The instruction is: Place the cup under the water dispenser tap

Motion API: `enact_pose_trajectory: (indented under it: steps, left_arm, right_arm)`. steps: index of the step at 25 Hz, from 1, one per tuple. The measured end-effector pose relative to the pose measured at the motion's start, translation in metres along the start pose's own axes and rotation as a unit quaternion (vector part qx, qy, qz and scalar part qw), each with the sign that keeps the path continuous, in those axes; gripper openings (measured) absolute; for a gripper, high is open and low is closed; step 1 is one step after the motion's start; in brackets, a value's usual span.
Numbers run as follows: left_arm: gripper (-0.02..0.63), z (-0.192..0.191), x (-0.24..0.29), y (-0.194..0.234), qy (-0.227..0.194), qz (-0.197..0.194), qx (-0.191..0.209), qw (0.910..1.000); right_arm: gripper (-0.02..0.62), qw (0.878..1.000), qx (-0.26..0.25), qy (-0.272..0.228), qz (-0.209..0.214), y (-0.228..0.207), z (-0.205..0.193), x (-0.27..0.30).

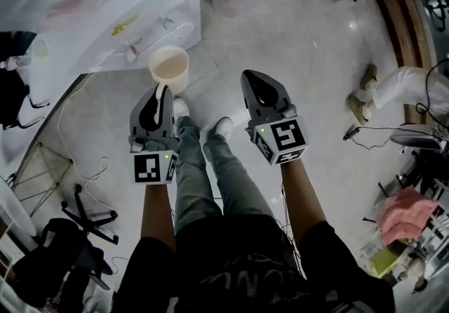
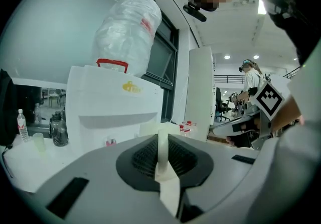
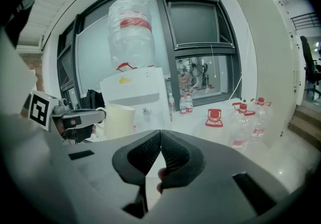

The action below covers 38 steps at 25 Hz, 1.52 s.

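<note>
Left tool (image 1: 160, 92) is pinched on thin cup (image 1: 169, 66) rim; right tool (image 1: 259, 83) pressed together, empty. Cup could be twisted loose by its weight.

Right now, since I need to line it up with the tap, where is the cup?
In the head view the cup is left of centre, its rim pinched in the left hand-held gripper, close in front of the dispenser.

Glossy pale floor (image 1: 309, 59); dark-framed windows (image 3: 200, 22); bright ceiling lights (image 2: 261, 7); black chair base (image 1: 95, 217) at left.
</note>
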<state>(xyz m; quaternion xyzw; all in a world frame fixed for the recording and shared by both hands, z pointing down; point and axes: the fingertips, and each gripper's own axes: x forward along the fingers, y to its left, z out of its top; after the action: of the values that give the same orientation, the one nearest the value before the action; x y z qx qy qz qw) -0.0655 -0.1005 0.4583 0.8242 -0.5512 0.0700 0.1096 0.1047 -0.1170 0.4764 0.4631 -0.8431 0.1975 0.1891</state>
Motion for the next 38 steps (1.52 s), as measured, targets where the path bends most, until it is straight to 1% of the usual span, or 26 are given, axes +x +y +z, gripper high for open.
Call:
enact_pose_trajectory:
  steps: [4,9,16,23,28,32,35,38]
  left_arm:
    - [0.044,-0.017,0.012,0.010,-0.002,0.001,0.002,1.0000]
    - [0.044,-0.043,0.031,0.015,-0.005,-0.009,0.013,0.9999]
    - [0.044,-0.080,0.062,0.024,-0.017,-0.008,0.003,0.9998]
    - [0.044,-0.115,0.092,0.028,-0.021,-0.018,0.021,0.9994]
    - [0.044,-0.126,0.114,0.031,-0.043,-0.026,0.028,0.9984]
    - [0.044,-0.129,0.120,0.035,-0.051,-0.029,0.020,0.9981]
    - [0.044,-0.131,0.125,0.038,-0.059,-0.038,0.029,0.9971]
    - [0.044,-0.138,0.131,0.044,-0.061,-0.037,0.034,0.9969]
  right_arm:
    - [0.015,1.000,0.001,0.005,0.002,-0.001,-0.016,0.017]
    - [0.015,1.000,-0.004,0.005,0.002,-0.010,-0.036,0.039]
    - [0.015,1.000,-0.005,0.009,0.000,-0.030,-0.072,0.069]
    - [0.015,1.000,-0.002,0.015,0.003,-0.039,-0.113,0.100]
    - [0.015,1.000,-0.001,0.001,0.007,-0.042,-0.128,0.124]
    - [0.015,1.000,0.000,0.005,0.006,-0.045,-0.142,0.131]
    - [0.015,1.000,0.002,0.010,0.005,-0.049,-0.154,0.136]
    - [0.015,1.000,0.002,0.016,0.006,-0.050,-0.164,0.139]
